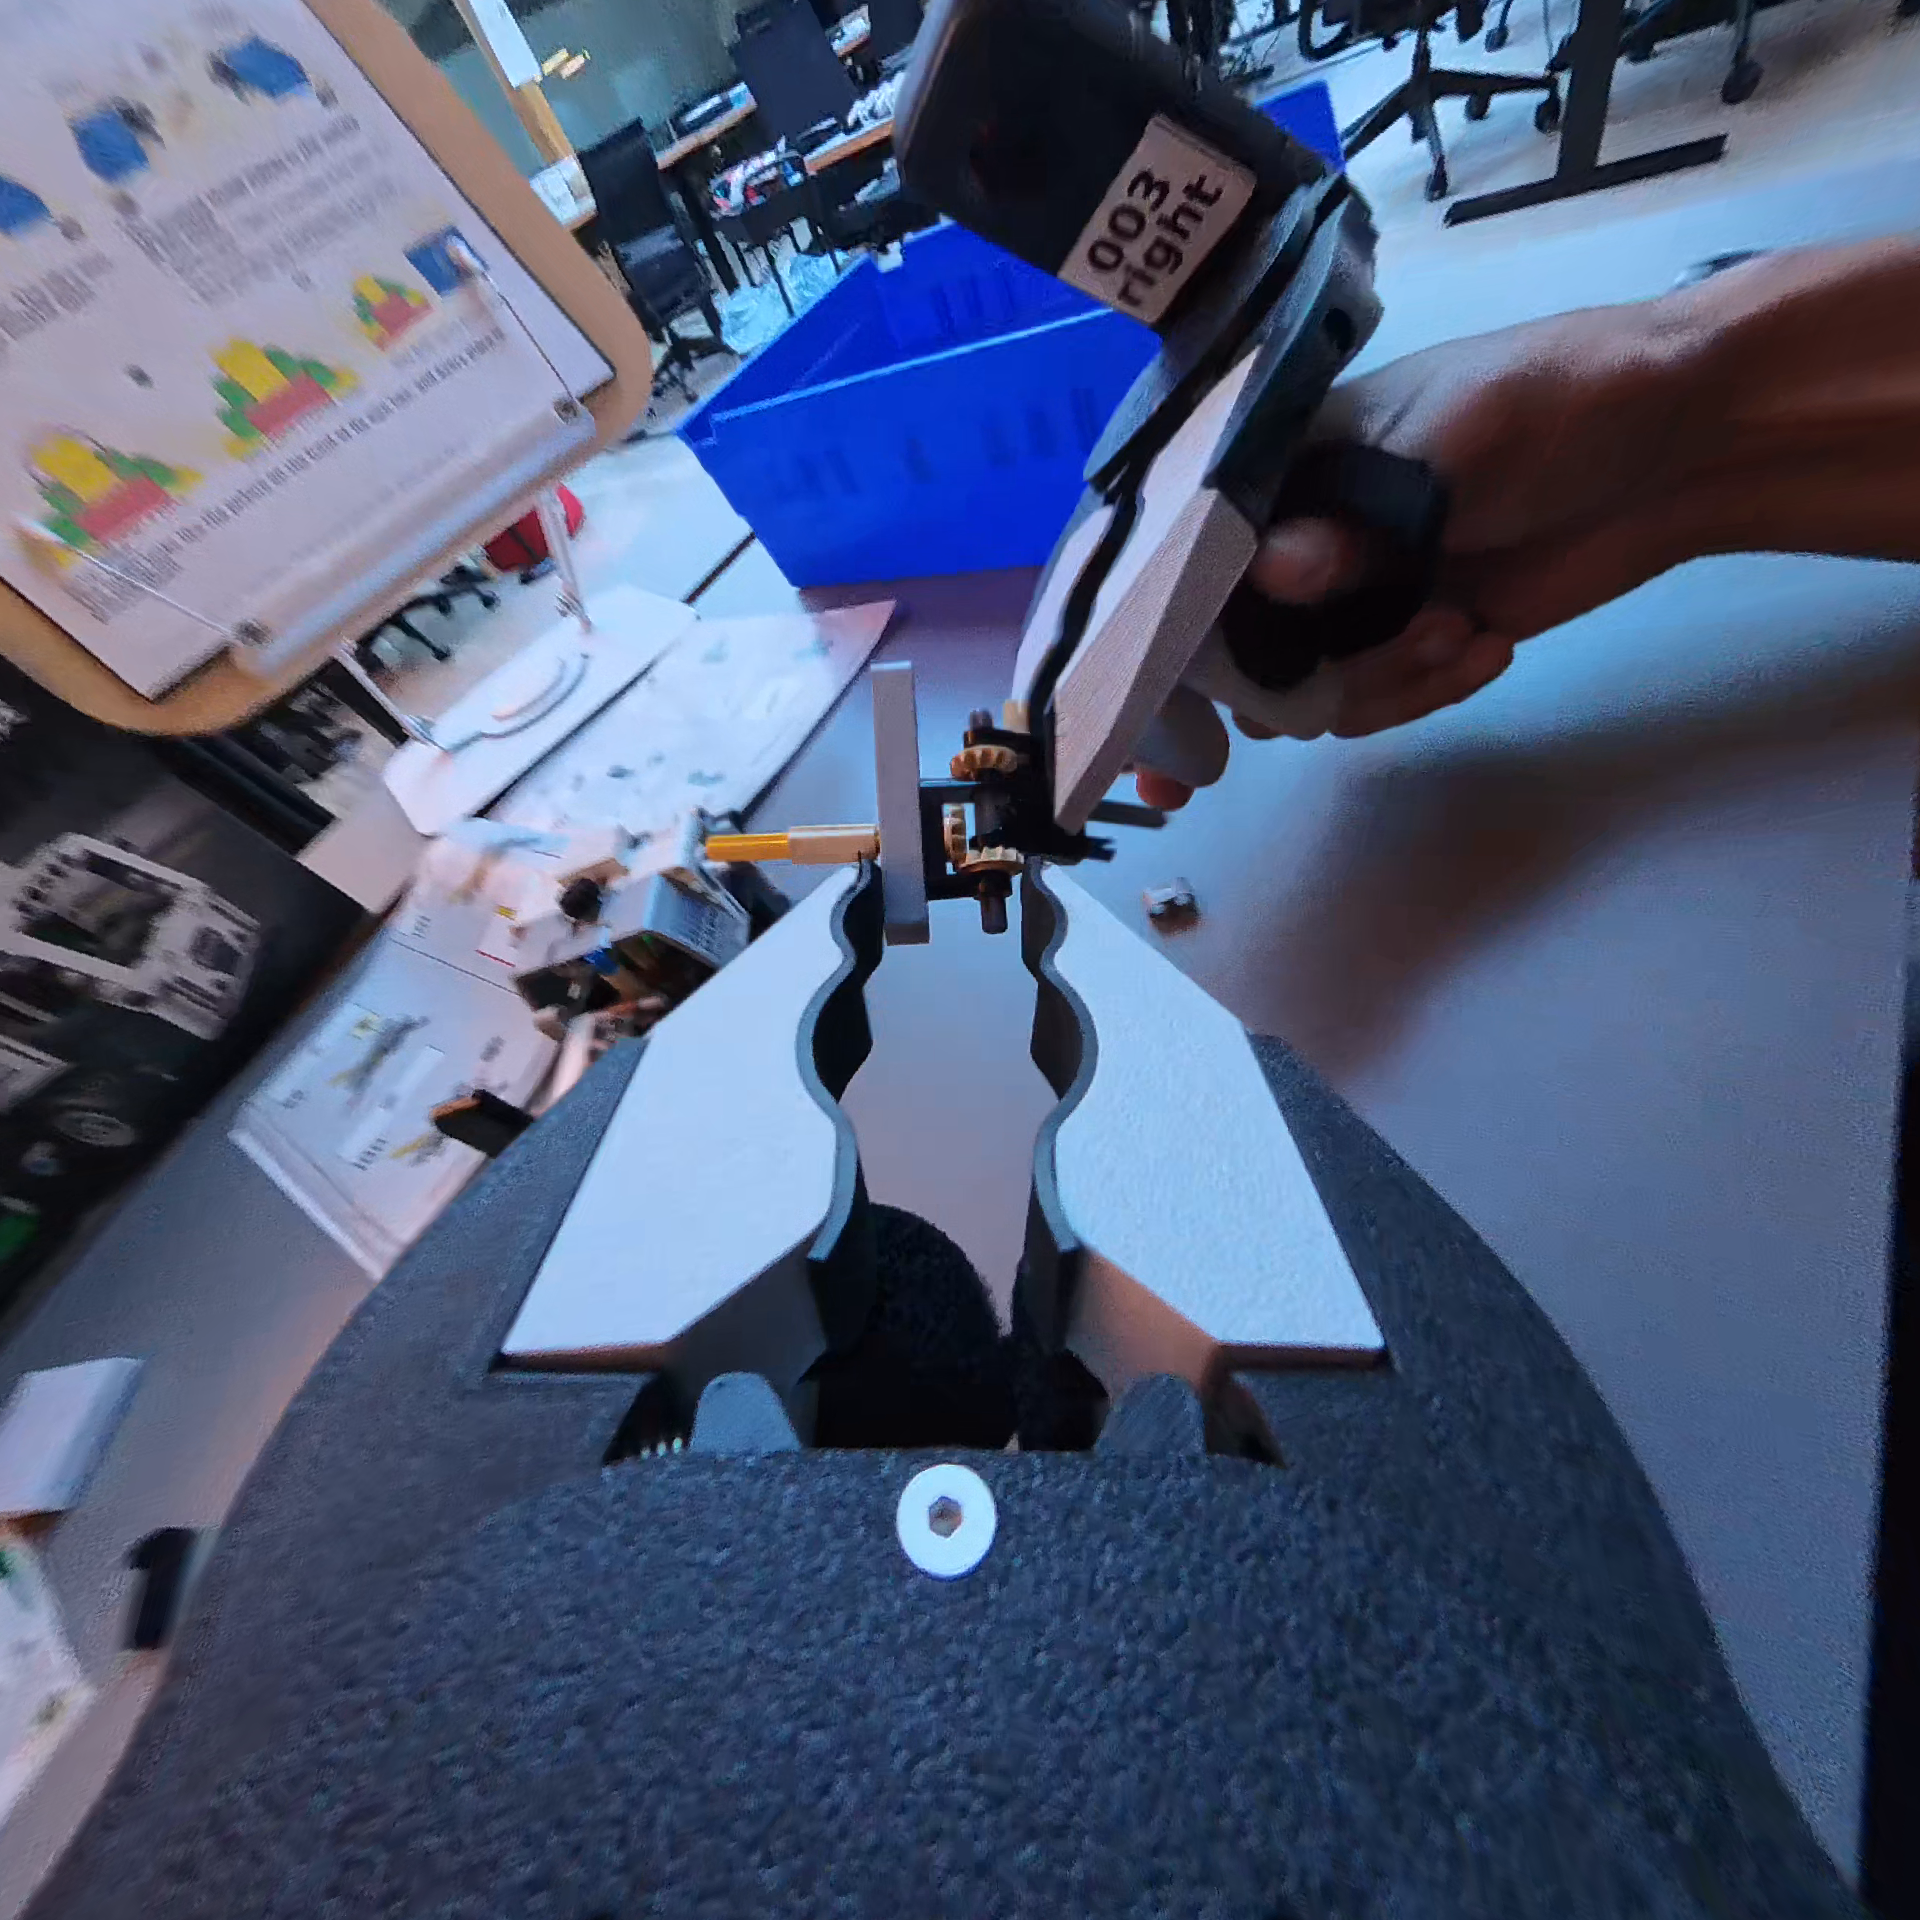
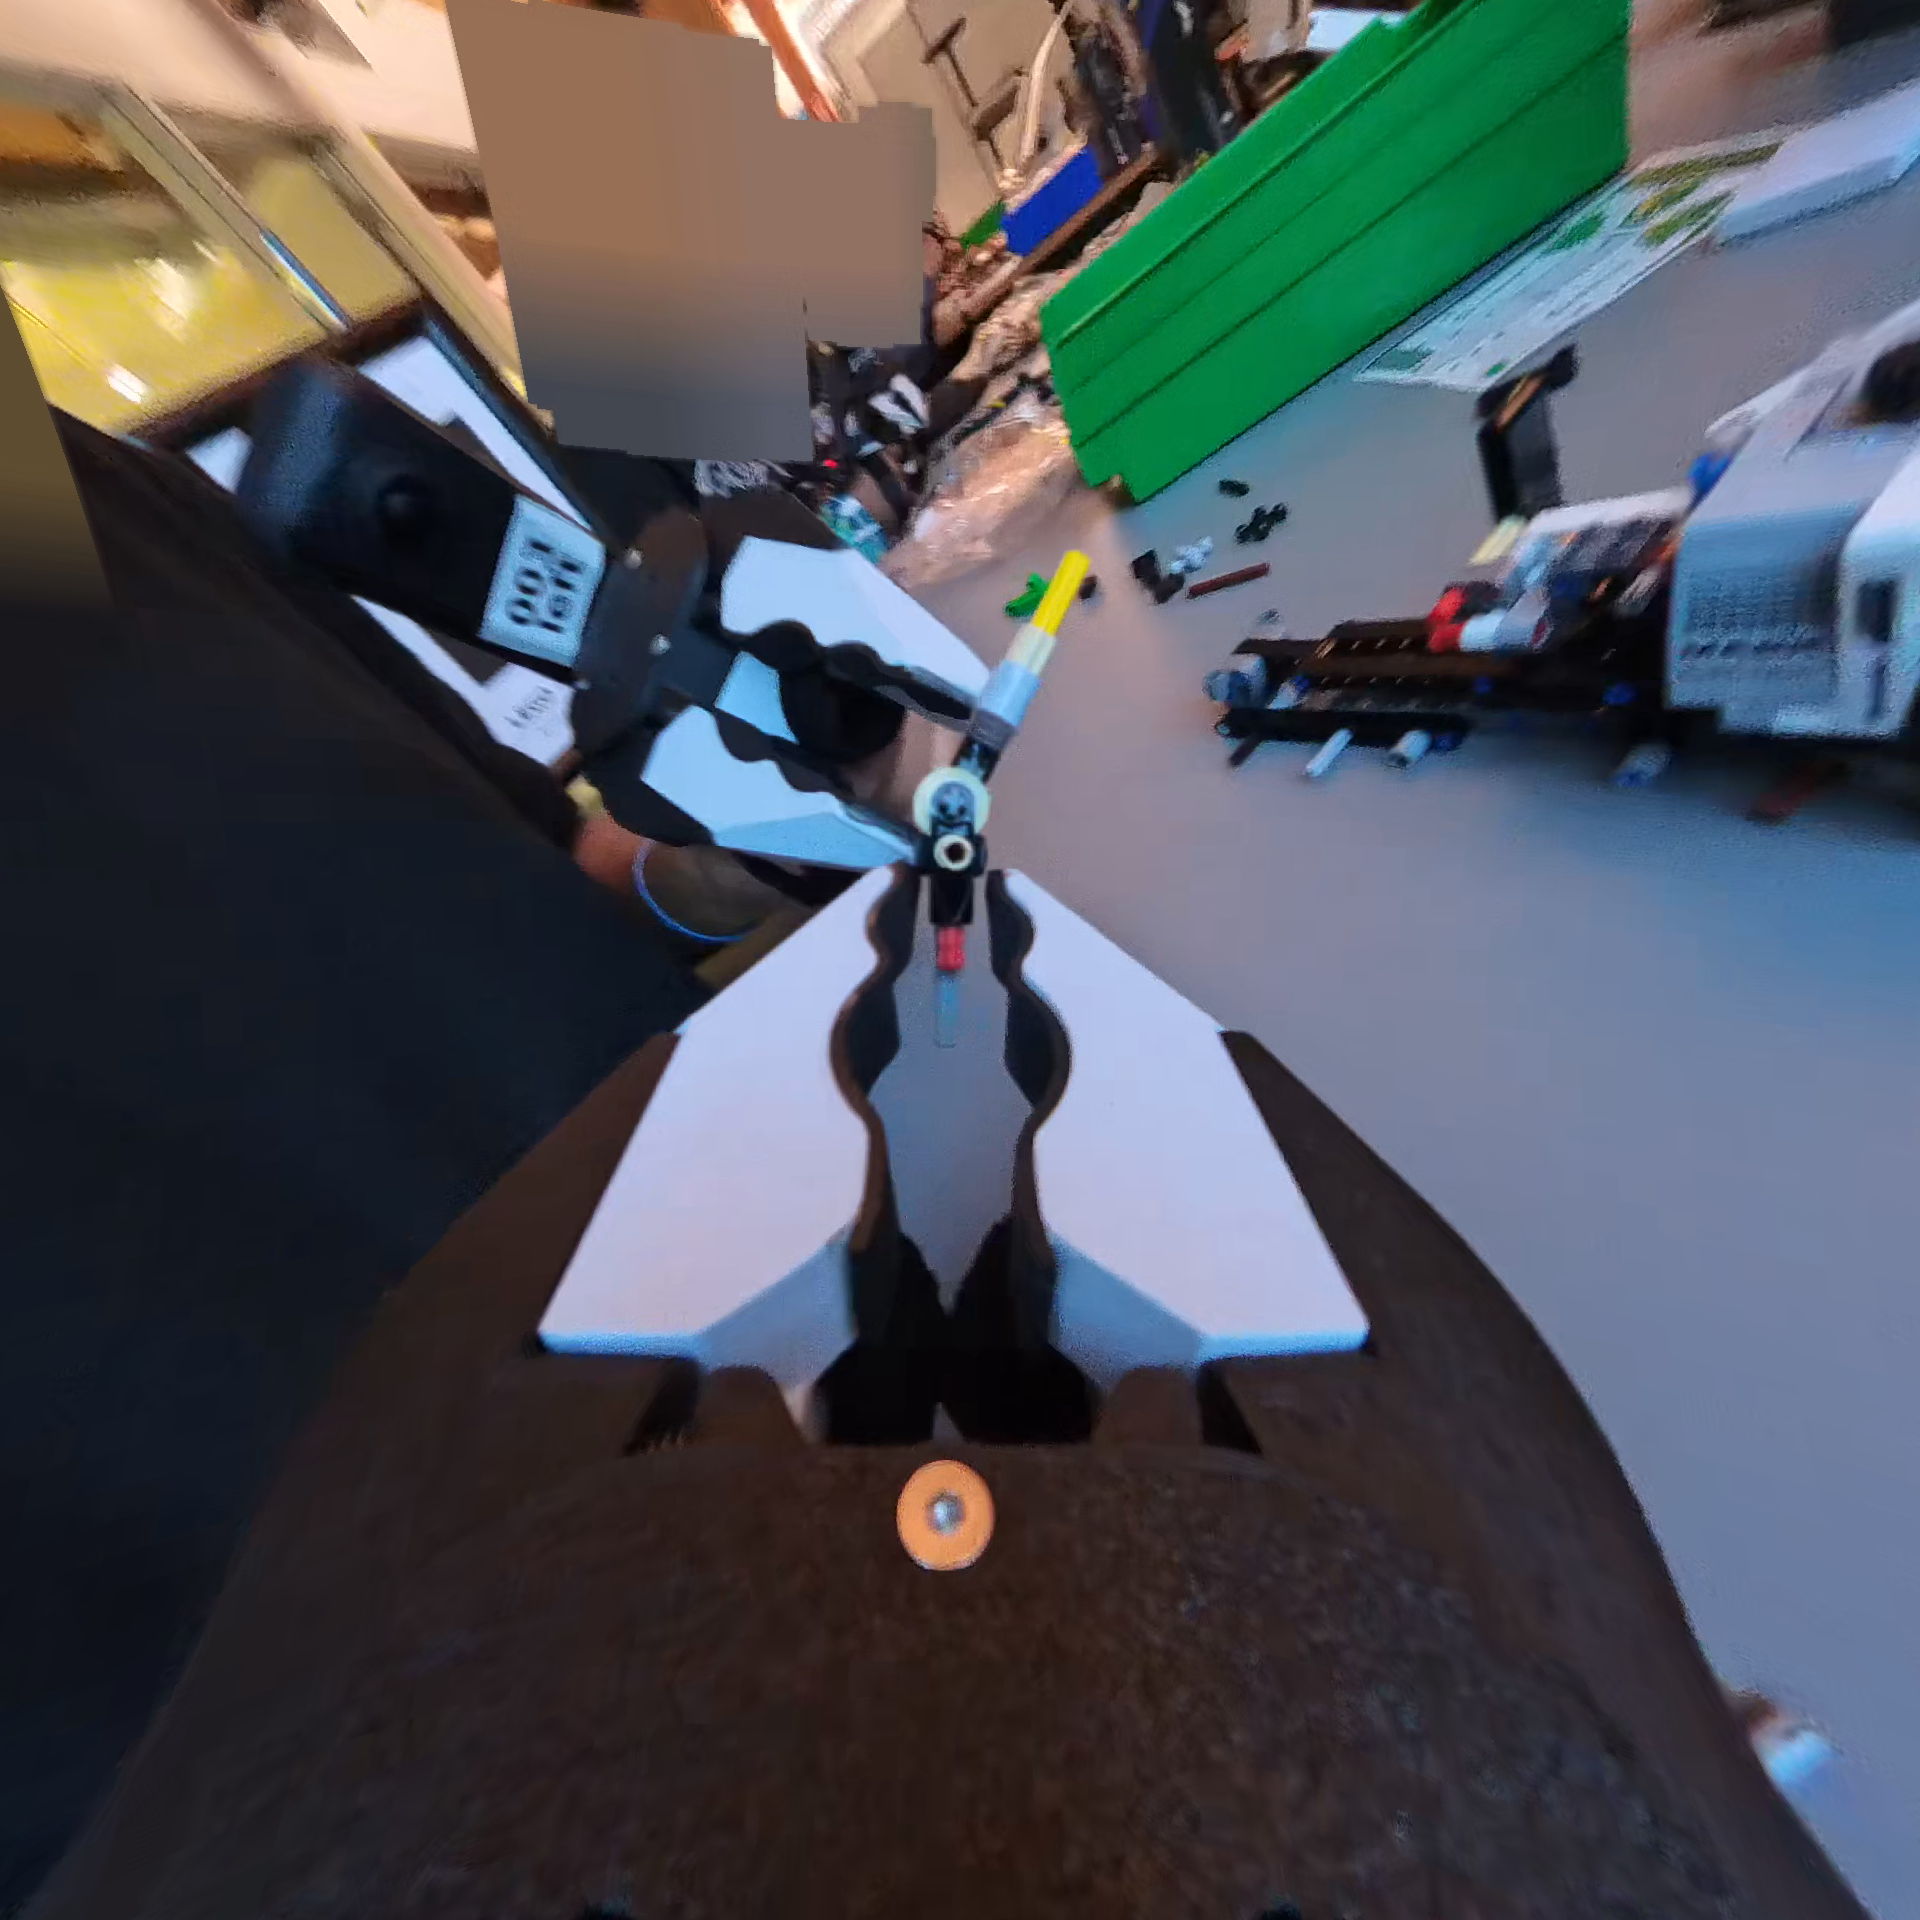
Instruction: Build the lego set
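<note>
Holding one small gear assembly (image 1: 971, 821) aloft above the desk (image 1: 1558, 1039): left gripper (image 1: 948, 883) jaws pinching its grey plate end, right gripper (image 2: 943, 883) jaws pinching its black frame. Mid-build sub-assembly step, probably; next, steady alignment before pressing the yellow axle (image 1: 790, 844) home.

Yellow axle (image 1: 748, 847), grey plate (image 1: 899, 800), tan gears (image 1: 985, 767), blue bin (image 1: 914, 416), green bin (image 2: 1340, 239).
</note>
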`<move>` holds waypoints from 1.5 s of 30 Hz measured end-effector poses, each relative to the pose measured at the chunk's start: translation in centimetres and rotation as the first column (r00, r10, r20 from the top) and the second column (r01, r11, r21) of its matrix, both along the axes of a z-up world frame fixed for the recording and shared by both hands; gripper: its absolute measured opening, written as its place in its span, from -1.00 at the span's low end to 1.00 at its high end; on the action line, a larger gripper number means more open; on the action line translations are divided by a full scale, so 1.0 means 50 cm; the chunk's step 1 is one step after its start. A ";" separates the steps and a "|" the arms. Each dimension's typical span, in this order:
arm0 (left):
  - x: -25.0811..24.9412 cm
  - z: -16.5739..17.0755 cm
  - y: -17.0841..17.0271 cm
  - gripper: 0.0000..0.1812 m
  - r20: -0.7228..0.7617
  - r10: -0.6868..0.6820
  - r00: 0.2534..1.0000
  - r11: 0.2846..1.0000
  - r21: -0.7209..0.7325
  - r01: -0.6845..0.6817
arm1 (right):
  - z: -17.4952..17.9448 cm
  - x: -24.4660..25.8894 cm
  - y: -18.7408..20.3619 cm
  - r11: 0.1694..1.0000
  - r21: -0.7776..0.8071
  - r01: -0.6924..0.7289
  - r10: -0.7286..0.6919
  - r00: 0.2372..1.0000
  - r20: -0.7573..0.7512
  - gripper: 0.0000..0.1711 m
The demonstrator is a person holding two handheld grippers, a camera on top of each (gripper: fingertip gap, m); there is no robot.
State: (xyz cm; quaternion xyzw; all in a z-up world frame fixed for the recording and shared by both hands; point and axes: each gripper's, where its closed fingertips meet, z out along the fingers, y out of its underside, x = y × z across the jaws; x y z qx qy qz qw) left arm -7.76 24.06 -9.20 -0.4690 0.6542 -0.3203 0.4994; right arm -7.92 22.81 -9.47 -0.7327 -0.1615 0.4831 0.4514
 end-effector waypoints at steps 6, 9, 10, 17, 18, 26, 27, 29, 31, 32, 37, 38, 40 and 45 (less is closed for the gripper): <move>-0.013 0.072 0.014 -0.76 0.088 0.048 0.995 0.939 0.334 -0.075 | 0.076 -0.008 0.006 0.992 0.108 0.064 -0.062 0.998 -0.022 -0.91; -0.024 0.096 0.000 -0.70 0.124 0.037 0.992 0.960 0.273 -0.070 | 0.108 -0.011 -0.007 0.985 0.151 0.078 -0.069 0.996 -0.062 -0.91; -0.030 0.104 -0.011 -0.62 0.135 0.016 0.991 0.980 0.192 -0.042 | 0.117 -0.013 -0.012 0.982 0.170 0.086 -0.076 0.995 -0.063 -0.92; -0.082 0.171 -0.086 -0.28 0.404 -0.137 0.904 0.728 -0.578 0.369 | 0.195 -0.056 -0.068 0.954 0.297 0.048 -0.050 0.999 -0.001 -0.92; -0.090 0.187 -0.095 -0.34 0.459 -0.161 0.874 0.634 -0.630 0.447 | 0.196 -0.067 -0.076 0.953 0.301 0.034 -0.042 0.999 0.020 -0.92; -0.126 0.221 -0.158 -0.81 0.605 -0.276 0.747 0.318 -0.676 0.665 | 0.192 -0.146 -0.114 0.948 0.316 0.023 -0.038 0.998 0.041 -0.92; -0.129 0.221 -0.157 -0.86 0.616 -0.258 0.744 0.317 -0.674 0.667 | 0.191 -0.153 -0.116 0.950 0.312 0.024 -0.042 0.998 0.049 -0.92; -0.133 0.219 -0.154 -0.89 0.630 -0.228 0.742 0.318 -0.672 0.668 | 0.189 -0.158 -0.115 0.947 0.314 0.061 -0.086 0.994 0.067 -0.92; -0.136 0.216 -0.152 -0.90 0.635 -0.213 0.743 0.332 -0.668 0.666 | 0.187 -0.161 -0.114 0.950 0.298 0.093 -0.116 0.991 0.060 -0.92; -0.137 0.214 -0.149 -0.89 0.630 -0.207 0.749 0.350 -0.667 0.658 | 0.185 -0.162 -0.111 0.951 0.289 0.112 -0.135 0.989 0.060 -0.92; -0.148 0.220 -0.147 -0.89 0.623 -0.203 0.755 0.469 -0.615 0.634 | 0.189 -0.170 -0.114 0.949 0.290 0.119 -0.133 0.991 0.027 -0.93; -0.151 0.223 -0.145 -0.89 0.637 -0.176 0.751 0.520 -0.587 0.620 | 0.192 -0.173 -0.113 0.951 0.284 0.126 -0.134 0.991 0.009 -0.93; -0.160 0.233 -0.143 -0.89 0.678 -0.123 0.724 0.549 -0.562 0.619 | 0.201 -0.184 -0.114 0.951 0.282 0.130 -0.123 0.991 -0.042 -0.93; -0.182 0.250 -0.154 -0.88 0.717 -0.129 0.685 0.485 -0.556 0.675 | 0.216 -0.213 -0.117 0.941 0.309 0.135 -0.103 0.988 -0.117 -0.93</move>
